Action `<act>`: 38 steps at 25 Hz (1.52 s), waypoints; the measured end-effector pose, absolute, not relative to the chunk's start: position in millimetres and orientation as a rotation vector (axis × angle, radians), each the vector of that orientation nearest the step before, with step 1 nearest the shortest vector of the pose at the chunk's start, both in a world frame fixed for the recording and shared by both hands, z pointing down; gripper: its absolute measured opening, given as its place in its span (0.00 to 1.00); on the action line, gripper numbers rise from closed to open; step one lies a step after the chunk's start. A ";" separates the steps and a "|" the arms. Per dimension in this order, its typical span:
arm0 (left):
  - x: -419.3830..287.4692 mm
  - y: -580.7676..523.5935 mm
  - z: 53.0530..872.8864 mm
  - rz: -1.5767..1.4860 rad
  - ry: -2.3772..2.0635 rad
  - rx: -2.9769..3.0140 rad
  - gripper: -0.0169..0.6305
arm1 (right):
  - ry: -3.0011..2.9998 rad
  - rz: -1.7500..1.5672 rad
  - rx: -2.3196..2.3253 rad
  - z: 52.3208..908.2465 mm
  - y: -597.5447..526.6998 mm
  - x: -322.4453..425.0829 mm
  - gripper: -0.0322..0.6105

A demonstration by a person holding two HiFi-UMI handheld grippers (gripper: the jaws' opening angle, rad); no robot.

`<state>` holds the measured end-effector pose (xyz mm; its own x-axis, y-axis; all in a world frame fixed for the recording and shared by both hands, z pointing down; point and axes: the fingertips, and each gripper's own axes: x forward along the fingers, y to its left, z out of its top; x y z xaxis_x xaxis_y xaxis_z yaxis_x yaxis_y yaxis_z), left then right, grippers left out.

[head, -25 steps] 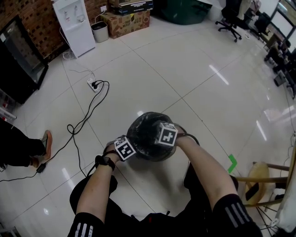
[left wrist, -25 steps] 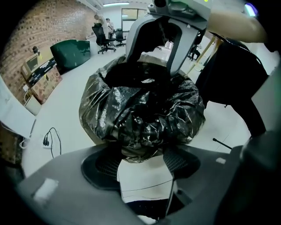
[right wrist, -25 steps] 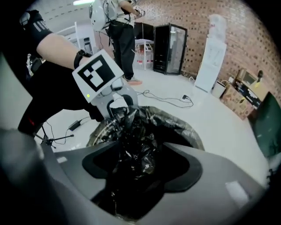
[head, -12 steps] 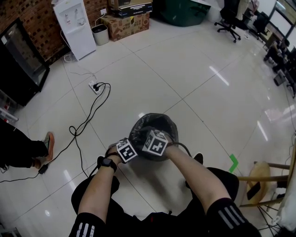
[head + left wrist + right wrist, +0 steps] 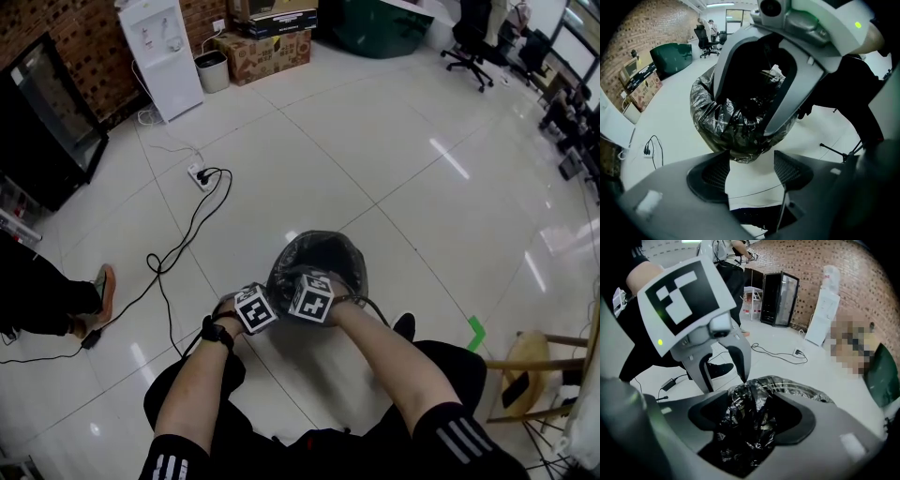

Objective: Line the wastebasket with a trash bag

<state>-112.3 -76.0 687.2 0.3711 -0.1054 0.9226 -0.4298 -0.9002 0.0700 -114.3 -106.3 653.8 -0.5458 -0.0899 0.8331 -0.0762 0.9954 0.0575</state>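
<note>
The wastebasket (image 5: 317, 265) stands on the white tiled floor just ahead of my knees, with a black trash bag (image 5: 323, 253) draped over its rim. In the left gripper view the crinkled bag (image 5: 726, 122) wraps the basket's outside. My right gripper (image 5: 312, 296) is at the near rim, and in its own view its jaws (image 5: 750, 423) are closed on a bunch of the bag's film (image 5: 747, 427). My left gripper (image 5: 255, 307) sits close beside it on the left. Its jaws (image 5: 750, 171) stand apart with only floor between them, a little short of the basket.
A power strip with a long black cable (image 5: 199, 175) lies on the floor to the left. A water dispenser (image 5: 161, 56), a small bin (image 5: 212, 70) and cardboard boxes (image 5: 267, 52) line the brick wall. A person's foot (image 5: 98, 286) is at far left, a wooden stool (image 5: 539, 366) at right.
My right gripper has come back from over the basket's middle to its near rim, close to the left gripper. The left gripper has barely shifted.
</note>
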 end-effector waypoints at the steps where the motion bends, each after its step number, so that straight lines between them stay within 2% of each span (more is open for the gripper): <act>1: -118.8 -74.9 682.2 1.539 -0.484 2.334 0.47 | -2.147 -0.011 0.118 655.3 -105.9 -114.1 0.53; 7: -149.4 -83.9 617.2 1.455 -0.653 2.365 0.47 | -2.168 -0.001 0.152 645.0 -106.1 -116.1 0.53; 11: -138.6 -99.3 560.4 1.270 -0.771 2.459 0.47 | -2.261 0.003 0.209 599.1 -106.5 -120.6 0.53; 16: -127.5 -103.8 523.6 1.203 -0.879 2.515 0.47 | -2.367 0.003 0.279 536.4 -102.3 -105.0 0.52; 18: -120.4 -101.9 508.5 1.149 -0.903 2.533 0.47 | -2.421 0.027 0.333 509.8 -101.2 -92.2 0.48; 23: -105.1 -94.8 485.1 1.042 -0.949 2.569 0.47 | -2.518 0.176 0.559 463.6 -110.1 -42.9 0.28; 26: -95.8 -88.1 486.1 1.018 -0.938 2.575 0.47 | -2.559 0.282 0.690 453.3 -117.2 -9.4 0.09; 27: -92.8 -87.0 486.9 1.020 -0.928 2.581 0.47 | -2.572 0.315 0.723 451.2 -119.0 0.1 0.06; 38: -70.5 -106.2 456.4 0.986 -0.907 2.694 0.47 | -2.615 0.319 0.837 425.2 -138.2 35.8 0.06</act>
